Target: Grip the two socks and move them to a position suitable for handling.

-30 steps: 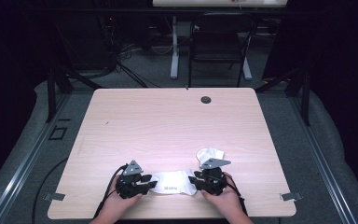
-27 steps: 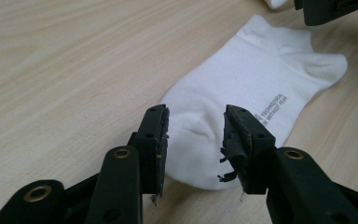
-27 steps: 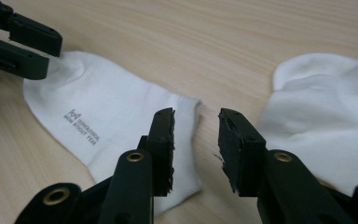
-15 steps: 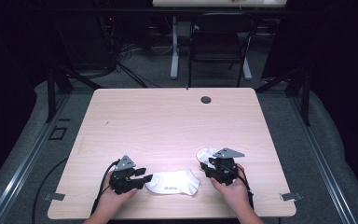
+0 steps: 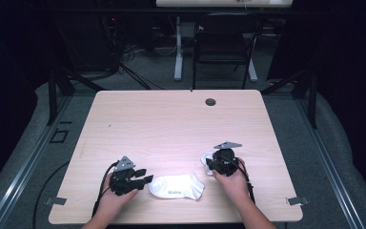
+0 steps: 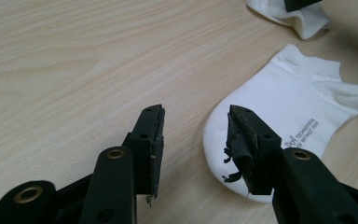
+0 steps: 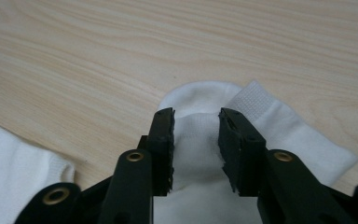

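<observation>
High view, lower centre: flat white ankle sock (image 5: 177, 186) on the table (image 5: 171, 124); left gripper (image 5: 143, 179) open beside it, right gripper (image 5: 208, 165) open around a second sock (image 7: 200, 135)

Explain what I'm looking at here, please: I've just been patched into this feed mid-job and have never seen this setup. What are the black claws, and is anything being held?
There is no robot arm: a person stands at a wooden table and holds a hand tool with two black jaws in each hand. The high view looks down from above the person. The other two pictures come from cameras riding on each tool, looking along its jaws.

The left gripper is open and empty; its jaw tips sit at the toe of a flat white sock with small printed lettering. The right gripper stands over a second, crumpled white sock, with some of its fabric between the jaws. The jaws are apart, so nothing looks gripped yet. A small dark round fitting sits near the table's far edge.
</observation>
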{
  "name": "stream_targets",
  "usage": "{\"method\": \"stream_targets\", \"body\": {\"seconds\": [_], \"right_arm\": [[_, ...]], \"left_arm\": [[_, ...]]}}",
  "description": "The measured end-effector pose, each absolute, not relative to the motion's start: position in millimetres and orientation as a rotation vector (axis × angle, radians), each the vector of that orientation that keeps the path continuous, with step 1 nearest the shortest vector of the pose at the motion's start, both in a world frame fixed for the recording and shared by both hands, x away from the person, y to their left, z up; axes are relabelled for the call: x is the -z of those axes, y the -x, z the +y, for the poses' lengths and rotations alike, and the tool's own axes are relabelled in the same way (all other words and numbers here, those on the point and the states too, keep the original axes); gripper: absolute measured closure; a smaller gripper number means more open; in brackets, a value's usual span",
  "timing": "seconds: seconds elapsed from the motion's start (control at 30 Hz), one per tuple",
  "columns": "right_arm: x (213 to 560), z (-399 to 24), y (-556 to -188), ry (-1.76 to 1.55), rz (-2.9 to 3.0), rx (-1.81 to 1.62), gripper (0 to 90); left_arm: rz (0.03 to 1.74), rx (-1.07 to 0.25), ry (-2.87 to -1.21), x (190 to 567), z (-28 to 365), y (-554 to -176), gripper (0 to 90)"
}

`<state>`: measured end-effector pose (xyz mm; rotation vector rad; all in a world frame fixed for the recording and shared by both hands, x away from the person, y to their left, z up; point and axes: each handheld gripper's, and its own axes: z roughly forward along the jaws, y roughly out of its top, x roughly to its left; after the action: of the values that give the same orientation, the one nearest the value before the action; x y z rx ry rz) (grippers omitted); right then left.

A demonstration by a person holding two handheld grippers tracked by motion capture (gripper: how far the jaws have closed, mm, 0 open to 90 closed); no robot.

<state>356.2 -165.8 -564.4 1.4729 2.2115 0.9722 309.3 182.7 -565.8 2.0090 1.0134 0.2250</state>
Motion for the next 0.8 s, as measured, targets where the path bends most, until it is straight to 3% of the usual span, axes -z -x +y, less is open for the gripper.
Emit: {"method": "stream_targets", "body": {"seconds": [0.2, 0.8], "right_arm": [[569, -156, -363, -1.459, 2.250, -0.996, 73.0], [574, -80, -382, -1.237, 2.424, -1.069, 75.6]], "left_arm": [[1.017, -0.230, -1.993, 565, 184, -316, 56.6], [1.036, -0.257, -1.980, 557, 181, -337, 60.7]]}}
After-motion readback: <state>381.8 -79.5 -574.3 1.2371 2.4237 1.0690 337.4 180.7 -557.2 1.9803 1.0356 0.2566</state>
